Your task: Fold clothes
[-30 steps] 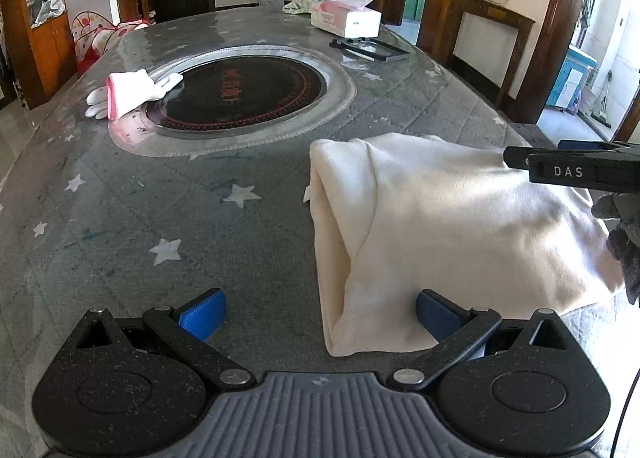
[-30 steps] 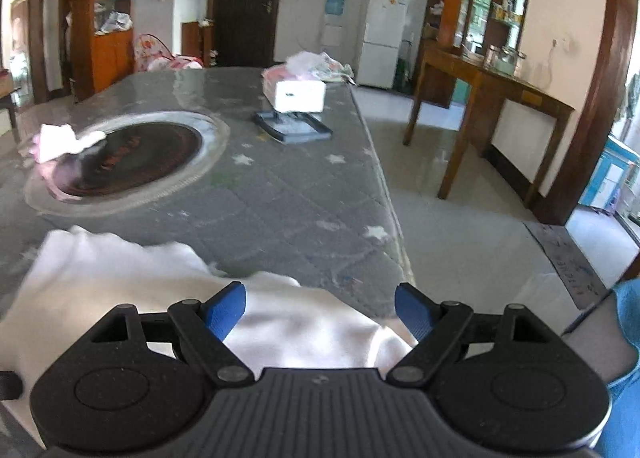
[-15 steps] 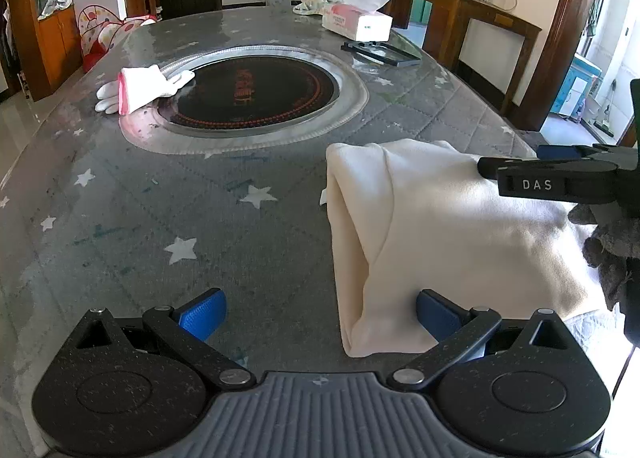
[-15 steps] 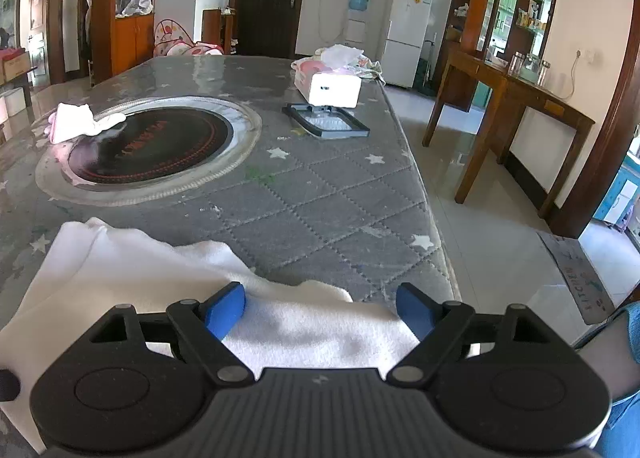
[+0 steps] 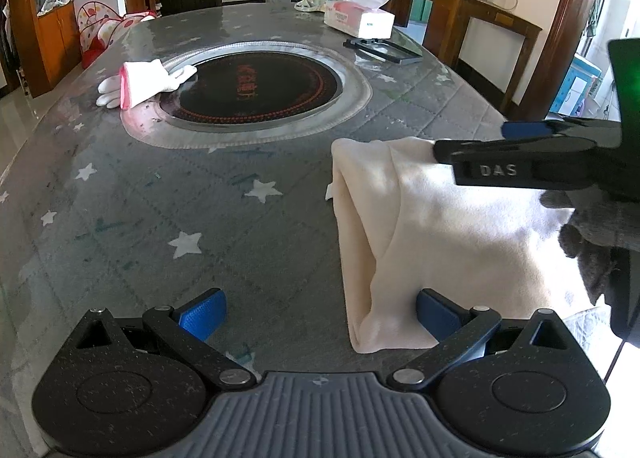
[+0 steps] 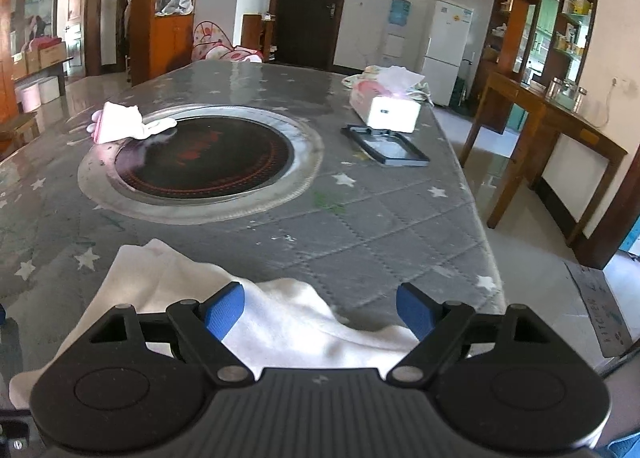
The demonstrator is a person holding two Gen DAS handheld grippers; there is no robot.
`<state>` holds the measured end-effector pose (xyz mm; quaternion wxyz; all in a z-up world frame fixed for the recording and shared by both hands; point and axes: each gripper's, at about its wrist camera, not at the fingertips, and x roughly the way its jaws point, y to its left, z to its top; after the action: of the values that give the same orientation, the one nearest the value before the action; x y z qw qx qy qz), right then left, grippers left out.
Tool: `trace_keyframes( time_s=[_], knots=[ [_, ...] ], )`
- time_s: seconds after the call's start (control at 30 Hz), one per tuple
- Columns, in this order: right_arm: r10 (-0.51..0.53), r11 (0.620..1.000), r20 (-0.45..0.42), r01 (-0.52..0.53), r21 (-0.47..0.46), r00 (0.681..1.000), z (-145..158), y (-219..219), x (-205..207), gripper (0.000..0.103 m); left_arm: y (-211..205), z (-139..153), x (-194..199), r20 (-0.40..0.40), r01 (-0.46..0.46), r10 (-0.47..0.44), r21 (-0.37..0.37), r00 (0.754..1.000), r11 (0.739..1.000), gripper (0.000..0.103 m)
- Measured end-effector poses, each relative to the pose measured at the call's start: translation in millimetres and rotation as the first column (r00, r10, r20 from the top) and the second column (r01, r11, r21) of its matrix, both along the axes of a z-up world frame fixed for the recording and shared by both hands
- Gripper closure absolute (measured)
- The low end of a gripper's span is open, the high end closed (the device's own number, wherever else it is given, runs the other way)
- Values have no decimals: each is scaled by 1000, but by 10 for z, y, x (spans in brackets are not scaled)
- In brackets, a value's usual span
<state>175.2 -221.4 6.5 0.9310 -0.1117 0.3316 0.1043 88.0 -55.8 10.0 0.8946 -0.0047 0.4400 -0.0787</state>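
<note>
A folded cream garment [image 5: 448, 234] lies on the grey star-patterned table [image 5: 168, 194], near its right edge; it also shows in the right wrist view [image 6: 280, 322]. My left gripper [image 5: 318, 316] is open and empty, above the table at the garment's near left corner. My right gripper [image 6: 320, 312] is open and empty, above the garment's far edge. It shows from the side in the left wrist view [image 5: 516, 146], held by a gloved hand.
A round black hotplate [image 5: 248, 88] with a metal rim is set in the table's middle. White and pink gloves [image 5: 140, 82] lie left of it. A tissue box [image 5: 360, 18] and a black tray [image 5: 382, 50] sit at the far right. A wooden side table [image 6: 560, 126] stands right.
Both grippers have drawn back and up a little from the garment, staying open. The garment has not moved on the table.
</note>
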Motion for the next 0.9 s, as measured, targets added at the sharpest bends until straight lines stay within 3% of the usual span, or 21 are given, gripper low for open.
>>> trace_keyframes(
  time_s=[0.43,0.9],
  knots=[
    [14,1000,5,-14,10,1000,-59,177,110,17,5,-10,3,3,4,-4,1,1000,1000,0],
    [-118,993,45,118,10,992,105,-535,-247,17,0,-7,9,1,-2,2,-1,1000,1000,0]
  ],
)
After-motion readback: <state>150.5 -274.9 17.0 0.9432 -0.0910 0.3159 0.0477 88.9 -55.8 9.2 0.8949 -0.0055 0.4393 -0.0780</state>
